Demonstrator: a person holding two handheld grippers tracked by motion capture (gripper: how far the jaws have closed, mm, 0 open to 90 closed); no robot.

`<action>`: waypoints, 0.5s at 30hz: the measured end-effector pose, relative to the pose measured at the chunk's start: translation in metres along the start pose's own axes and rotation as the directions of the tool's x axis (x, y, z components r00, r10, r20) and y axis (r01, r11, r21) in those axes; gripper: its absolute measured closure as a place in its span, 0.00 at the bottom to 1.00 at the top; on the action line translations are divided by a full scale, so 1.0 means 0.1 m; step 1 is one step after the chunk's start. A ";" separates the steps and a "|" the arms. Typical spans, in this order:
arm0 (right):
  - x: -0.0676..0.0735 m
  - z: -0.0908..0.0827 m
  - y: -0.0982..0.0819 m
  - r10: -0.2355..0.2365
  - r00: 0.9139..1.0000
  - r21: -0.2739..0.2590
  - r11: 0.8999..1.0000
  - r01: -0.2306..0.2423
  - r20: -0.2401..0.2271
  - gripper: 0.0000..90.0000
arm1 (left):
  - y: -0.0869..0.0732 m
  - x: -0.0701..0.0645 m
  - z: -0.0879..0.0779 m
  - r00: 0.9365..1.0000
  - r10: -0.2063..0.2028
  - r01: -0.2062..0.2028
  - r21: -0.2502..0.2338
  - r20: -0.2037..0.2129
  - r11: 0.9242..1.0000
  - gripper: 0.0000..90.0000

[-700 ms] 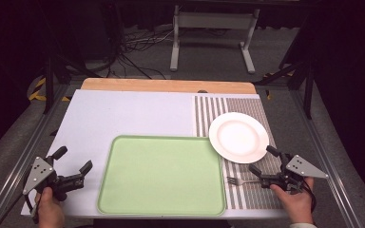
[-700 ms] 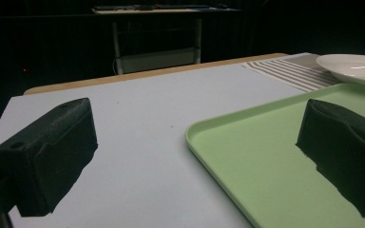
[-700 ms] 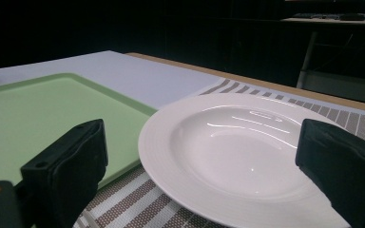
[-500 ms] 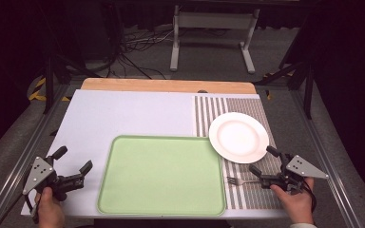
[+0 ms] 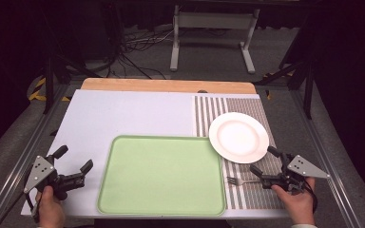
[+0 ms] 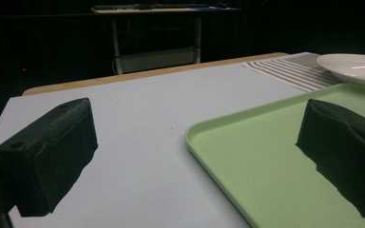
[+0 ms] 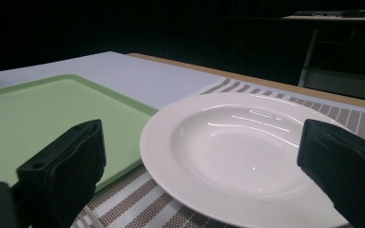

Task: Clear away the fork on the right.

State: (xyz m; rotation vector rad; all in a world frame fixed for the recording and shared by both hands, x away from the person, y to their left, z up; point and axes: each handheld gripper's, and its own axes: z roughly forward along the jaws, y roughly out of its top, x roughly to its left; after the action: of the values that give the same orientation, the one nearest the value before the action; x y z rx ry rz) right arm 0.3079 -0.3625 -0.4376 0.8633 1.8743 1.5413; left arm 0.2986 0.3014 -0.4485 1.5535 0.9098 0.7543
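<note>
A white plate (image 5: 239,137) rests on a striped placemat (image 5: 254,108) at the right, its left rim overlapping a green tray (image 5: 161,175). A small fork (image 5: 240,181) lies on the placemat below the plate. My right gripper (image 5: 262,160) stands open just right of the fork, aimed at the plate, with nothing between its fingers. From the right gripper view the plate (image 7: 237,152) sits straight ahead of the open right gripper (image 7: 206,152). My left gripper (image 5: 74,158) is open at the table's front left, beside the tray. Its own view shows the tray (image 6: 266,156) past the open left gripper (image 6: 197,128).
The white tabletop (image 5: 123,114) stretches behind the tray, with a wooden strip (image 5: 166,85) along its far edge. Metal rails run down both sides of the table. Beyond it, a stand and cables (image 5: 138,47) sit on the dark floor.
</note>
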 end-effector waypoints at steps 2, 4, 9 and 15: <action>0.00 0.02 0.04 -0.007 1.000 0.003 1.000 0.007 -0.008 0.04 | 0.00 0.00 0.00 1.000 0.000 0.000 0.002 -0.001 1.000 0.00; -0.01 0.05 0.10 0.000 1.000 0.006 1.000 0.000 -0.028 0.04 | 0.00 0.00 0.00 1.000 0.000 0.000 0.001 -0.002 1.000 0.00; 0.00 0.12 0.27 -0.020 0.998 0.005 1.000 0.020 -0.061 0.03 | 0.00 0.00 0.00 1.000 -0.001 0.001 0.001 -0.003 1.000 0.00; 0.01 0.19 0.37 -0.041 0.993 0.082 0.995 0.051 -0.111 0.02 | 0.00 0.01 -0.01 1.000 0.000 0.000 0.004 -0.005 1.000 0.00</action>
State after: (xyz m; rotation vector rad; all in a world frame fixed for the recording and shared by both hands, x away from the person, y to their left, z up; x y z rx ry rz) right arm 0.3268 -0.3453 -0.4047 0.7810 2.0368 1.5178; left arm 0.2983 0.3022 -0.4480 1.5552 0.9156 0.7569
